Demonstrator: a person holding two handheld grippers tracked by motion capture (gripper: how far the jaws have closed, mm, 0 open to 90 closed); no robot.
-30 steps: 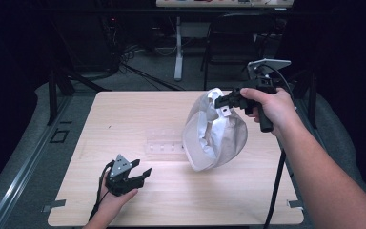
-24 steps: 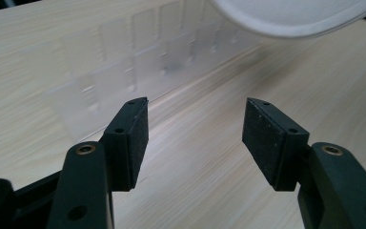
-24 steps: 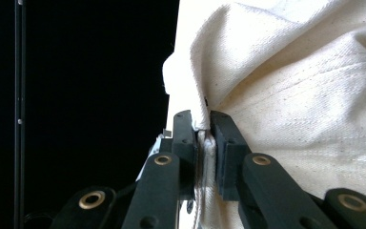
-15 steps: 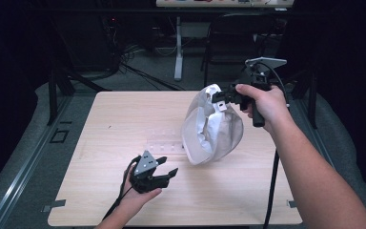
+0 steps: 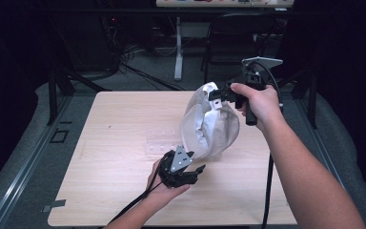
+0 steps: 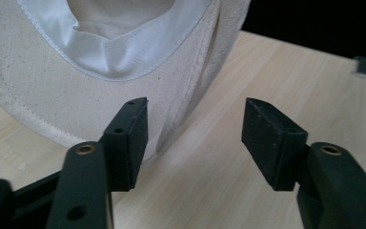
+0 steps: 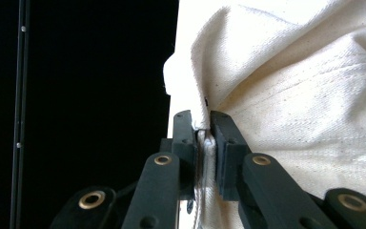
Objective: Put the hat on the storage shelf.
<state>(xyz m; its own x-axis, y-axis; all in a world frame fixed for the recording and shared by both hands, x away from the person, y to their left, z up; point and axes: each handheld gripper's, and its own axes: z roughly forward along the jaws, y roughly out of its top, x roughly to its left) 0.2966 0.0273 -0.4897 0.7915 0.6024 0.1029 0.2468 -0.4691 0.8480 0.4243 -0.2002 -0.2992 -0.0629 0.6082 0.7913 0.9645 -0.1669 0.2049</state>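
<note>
Overhead light on table (image 5: pixel 114 143), surroundings v. dark; gripper views soft-focus up close, no glare.

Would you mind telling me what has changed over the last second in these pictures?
The left gripper has moved right and forward across the table, from near the front left edge up to the lower rim of the white cloth bag, with its fingers open beside the fabric. The right gripper stays shut on the bag's top edge, holding it up in about the same place. The clear plastic piece has not moved.
</note>
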